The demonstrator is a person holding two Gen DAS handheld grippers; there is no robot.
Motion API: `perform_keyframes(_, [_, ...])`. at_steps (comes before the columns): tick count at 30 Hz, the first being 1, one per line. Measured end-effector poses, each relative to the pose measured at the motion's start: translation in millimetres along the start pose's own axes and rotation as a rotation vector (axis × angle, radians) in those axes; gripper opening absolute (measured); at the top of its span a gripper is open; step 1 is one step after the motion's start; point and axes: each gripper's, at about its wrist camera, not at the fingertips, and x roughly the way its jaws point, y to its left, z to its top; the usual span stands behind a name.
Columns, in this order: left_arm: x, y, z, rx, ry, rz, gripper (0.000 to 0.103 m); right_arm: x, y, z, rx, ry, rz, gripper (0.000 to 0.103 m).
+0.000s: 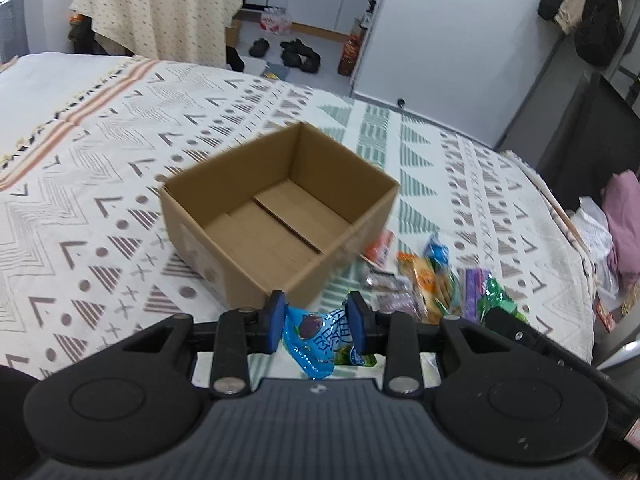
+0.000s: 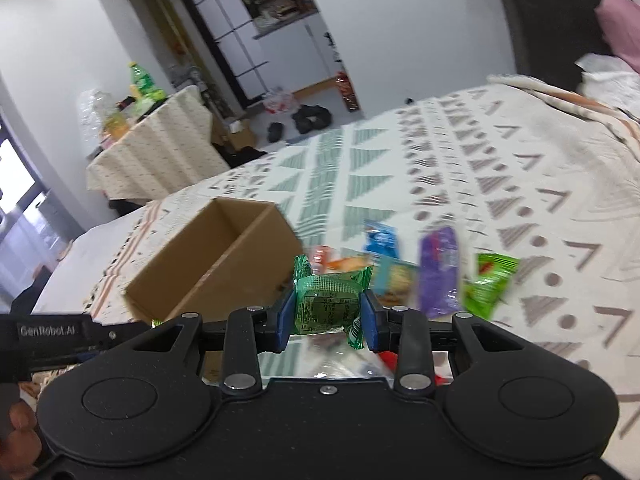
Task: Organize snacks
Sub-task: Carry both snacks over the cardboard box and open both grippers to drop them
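An open, empty cardboard box (image 1: 280, 216) stands on the patterned bedspread; it also shows in the right wrist view (image 2: 208, 264). My left gripper (image 1: 316, 320) is shut on a blue snack packet (image 1: 316, 336), held just short of the box's near corner. My right gripper (image 2: 326, 320) is shut on a green snack packet (image 2: 328, 304), held above the bed to the right of the box. Several loose snack packets (image 1: 432, 284) lie to the right of the box, among them a purple packet (image 2: 438, 272) and a green packet (image 2: 490, 284).
The bedspread (image 1: 100, 168) covers a wide bed. The left gripper's body (image 2: 44, 336) shows at the right wrist view's left edge. A cloth-covered table (image 1: 160, 12) with bottles stands beyond the bed. Shoes (image 1: 300, 54) lie on the floor. Pink cloth (image 1: 624, 216) lies at the right.
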Motion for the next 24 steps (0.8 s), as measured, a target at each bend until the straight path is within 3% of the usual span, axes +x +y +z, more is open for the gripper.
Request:
perform_keyframes(12, [-1.3, 34.6, 30.3, -0.049, -0.063, 0.021, 0.033, 17.2, 46.8, 0.7, -0.080, -0.026, 0.106, 0.034])
perform_keyframes(24, [32.7, 53.6, 55.4, -0.093, -0.062, 0.013, 0.033, 38.3, 77.1, 3.0, -0.113, -0.021, 0.166, 0.034])
